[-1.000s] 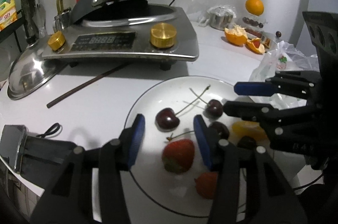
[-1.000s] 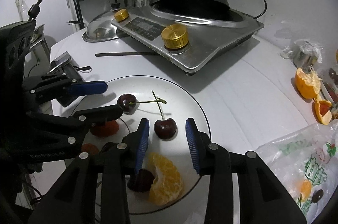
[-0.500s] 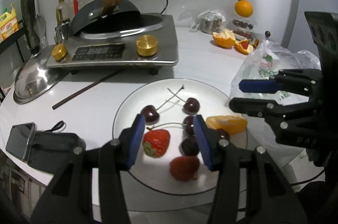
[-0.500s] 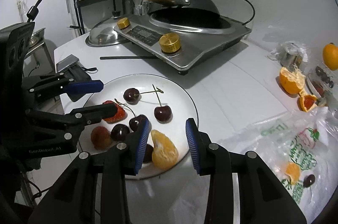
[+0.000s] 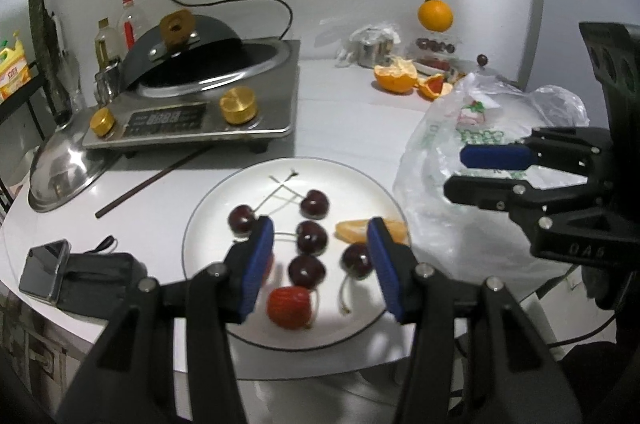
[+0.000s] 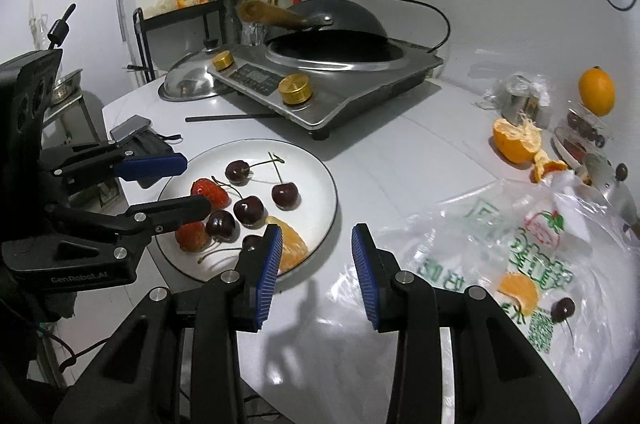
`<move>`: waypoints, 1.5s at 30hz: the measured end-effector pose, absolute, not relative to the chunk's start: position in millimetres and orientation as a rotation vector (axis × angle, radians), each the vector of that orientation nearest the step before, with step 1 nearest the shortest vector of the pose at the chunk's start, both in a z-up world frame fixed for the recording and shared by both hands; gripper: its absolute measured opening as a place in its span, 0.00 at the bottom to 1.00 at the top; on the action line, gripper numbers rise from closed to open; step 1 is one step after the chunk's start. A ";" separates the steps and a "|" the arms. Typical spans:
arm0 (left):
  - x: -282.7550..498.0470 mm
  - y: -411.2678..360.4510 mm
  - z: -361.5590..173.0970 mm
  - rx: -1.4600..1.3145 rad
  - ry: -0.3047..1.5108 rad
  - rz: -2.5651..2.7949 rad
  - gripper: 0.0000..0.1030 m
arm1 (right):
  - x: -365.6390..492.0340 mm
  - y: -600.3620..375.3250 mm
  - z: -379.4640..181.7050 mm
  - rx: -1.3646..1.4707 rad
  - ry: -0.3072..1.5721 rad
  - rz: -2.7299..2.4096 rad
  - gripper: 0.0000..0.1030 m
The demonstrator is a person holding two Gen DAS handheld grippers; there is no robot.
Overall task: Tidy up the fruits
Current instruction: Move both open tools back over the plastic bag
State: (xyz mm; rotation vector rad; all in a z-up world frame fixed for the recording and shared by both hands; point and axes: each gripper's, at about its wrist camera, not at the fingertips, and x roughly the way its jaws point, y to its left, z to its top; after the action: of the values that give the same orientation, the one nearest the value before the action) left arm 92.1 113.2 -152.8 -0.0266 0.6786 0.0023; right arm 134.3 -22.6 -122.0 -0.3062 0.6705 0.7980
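Both tools have been drawn back and lifted away from the white plate (image 5: pixel 208 220) since the earlier frames, so that the whole plate and more of the tabletop (image 6: pixel 384 167) are now taken in; nothing has been carried off with them.

At the far left a phone (image 5: pixel 42 270) is seen lying near the tabletop edge; beyond it a steel lid (image 5: pixel 64 173) and a cooker (image 5: pixel 192 119) are set well back. The left tool (image 5: pixel 320 260) is held over the near part of the plate with its jaws parted and nothing between them. On the plate five cherries (image 5: pixel 308 270) are gathered at the middle, two strawberries (image 6: pixel 210 192) at the left side, and an orange segment (image 6: pixel 292 250) at the right rim.

The right tool (image 6: pixel 314 272) is held over bare tabletop between the plate and a plastic bag (image 6: pixel 520 256), likewise parted and empty. On the bag another orange segment (image 6: pixel 520 294) and a loose cherry (image 6: pixel 563 308) are left; these are judged still to be gathered. Farther right, orange peel (image 6: pixel 516 141) and a whole orange (image 6: pixel 596 91) are seen.

Trouble is judged most likely at the bag; the film could be pinched along with the fruit and dragged; the cherry could roll off the crinkled plastic when nudged; the soft segment could be crushed by too firm a squeeze. The plate sits close to the tabletop edge, so a knock from either tool could send it off.
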 end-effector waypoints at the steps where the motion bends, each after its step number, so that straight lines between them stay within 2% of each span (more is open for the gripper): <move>1: 92.5 109.9 -152.2 -0.027 0.683 -0.006 0.49 | 133.8 -26.5 -121.1 -0.302 0.669 0.795 0.37; 17: 101.7 44.0 -138.1 0.012 0.688 -0.068 0.51 | 136.7 -102.0 -116.3 -0.221 0.649 0.728 0.37; 18: 103.0 39.8 -137.2 0.013 0.686 -0.070 0.55 | 137.1 -106.2 -115.6 -0.216 0.646 0.724 0.37; 19: 104.5 34.1 -136.0 0.013 0.684 -0.075 0.71 | 137.8 -111.8 -114.5 -0.209 0.642 0.718 0.37; 20: 105.5 30.6 -135.0 0.012 0.680 -0.081 0.81 | 138.1 -116.0 -113.6 -0.203 0.640 0.714 0.37; 25: 112.4 9.5 -130.5 0.017 0.676 -0.117 0.82 | 141.4 -136.1 -112.1 -0.175 0.632 0.688 0.38; 28: 114.6 -2.3 -129.2 0.019 0.679 -0.135 0.82 | 144.5 -150.0 -112.8 -0.154 0.630 0.669 0.49; 45: 140.6 -41.2 -139.3 0.039 0.721 -0.165 0.82 | 174.3 -201.0 -123.1 -0.104 0.652 0.591 0.49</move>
State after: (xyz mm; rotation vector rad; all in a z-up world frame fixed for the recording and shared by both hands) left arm 140.6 -41.2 -139.3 0.0385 0.7211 -0.1650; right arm 174.3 -201.0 -123.1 -0.1039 0.6519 0.5911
